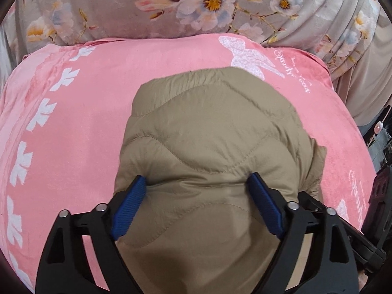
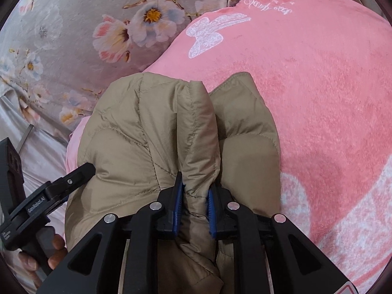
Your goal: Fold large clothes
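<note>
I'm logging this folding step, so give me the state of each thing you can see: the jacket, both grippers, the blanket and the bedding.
Tan quilted jacket: bunched in a folded heap on the blanket.
Left gripper: open wide, pads astride the jacket, not pinching it.
Right gripper: shut on a raised fold of the jacket.
Pink blanket: spread flat under the jacket.
Floral bedding: rumpled, lying beyond the blanket.

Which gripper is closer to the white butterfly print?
Hard to call: both sit at the jacket's near edge, butterfly beyond its far edge. Left gripper straddles the jacket, open; right gripper pinches a fold.
</note>
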Demonstrator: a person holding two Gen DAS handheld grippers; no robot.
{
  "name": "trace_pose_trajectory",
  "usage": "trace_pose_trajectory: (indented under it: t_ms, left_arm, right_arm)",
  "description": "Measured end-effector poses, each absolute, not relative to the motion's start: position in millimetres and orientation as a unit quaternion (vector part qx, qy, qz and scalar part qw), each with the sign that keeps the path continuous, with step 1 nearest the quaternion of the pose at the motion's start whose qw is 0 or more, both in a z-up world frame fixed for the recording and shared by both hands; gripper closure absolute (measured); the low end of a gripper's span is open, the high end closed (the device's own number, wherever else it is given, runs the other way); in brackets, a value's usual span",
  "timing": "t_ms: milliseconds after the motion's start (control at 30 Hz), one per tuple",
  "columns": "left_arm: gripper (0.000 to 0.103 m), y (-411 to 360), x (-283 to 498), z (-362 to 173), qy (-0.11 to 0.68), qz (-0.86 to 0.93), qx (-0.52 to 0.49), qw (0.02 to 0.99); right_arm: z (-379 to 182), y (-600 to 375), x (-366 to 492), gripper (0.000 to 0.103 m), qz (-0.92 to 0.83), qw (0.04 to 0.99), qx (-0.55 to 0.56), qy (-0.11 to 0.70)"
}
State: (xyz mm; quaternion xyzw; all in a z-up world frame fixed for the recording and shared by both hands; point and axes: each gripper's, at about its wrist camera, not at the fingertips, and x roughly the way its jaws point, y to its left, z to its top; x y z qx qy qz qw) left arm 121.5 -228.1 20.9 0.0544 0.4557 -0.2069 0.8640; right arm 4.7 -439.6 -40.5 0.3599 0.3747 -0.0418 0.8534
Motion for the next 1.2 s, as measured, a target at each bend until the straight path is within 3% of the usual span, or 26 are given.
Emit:
trace_pose_trajectory:
  t_ms: [567, 733, 900, 1000, 1200]
  left_arm:
    - [0.006, -240, 119, -11, 0.429, -0.18, 0.094, 0.88]
    - [0.006, -240, 118, -12, 0.425, -0.181, 0.099, 0.881]
    - [0.009, -232, 119, 4, 0.439, -0.19, 0.089, 0.874]
    - [0.016, -225, 125, 24, 0.444, -0.191, 0.067, 0.873]
    - [0.016, -241, 154, 63, 0.41, -0.18, 0.054, 0.893]
  right_arm:
    - [-47, -436, 7, 0.089, -0.056, 0.852, 0.354, 0.381]
    - [-28, -431, 3, 0.08, -0.09, 0.854, 0.325, 0.396]
    - [7, -428, -21, 0.076, -0.139, 0.88, 0.263, 0.371]
    - [34, -427, -26, 0.081, -0.161, 0.897, 0.225, 0.346]
    - [55, -417, 27, 0.087, -0.128, 0.912, 0.194, 0.339]
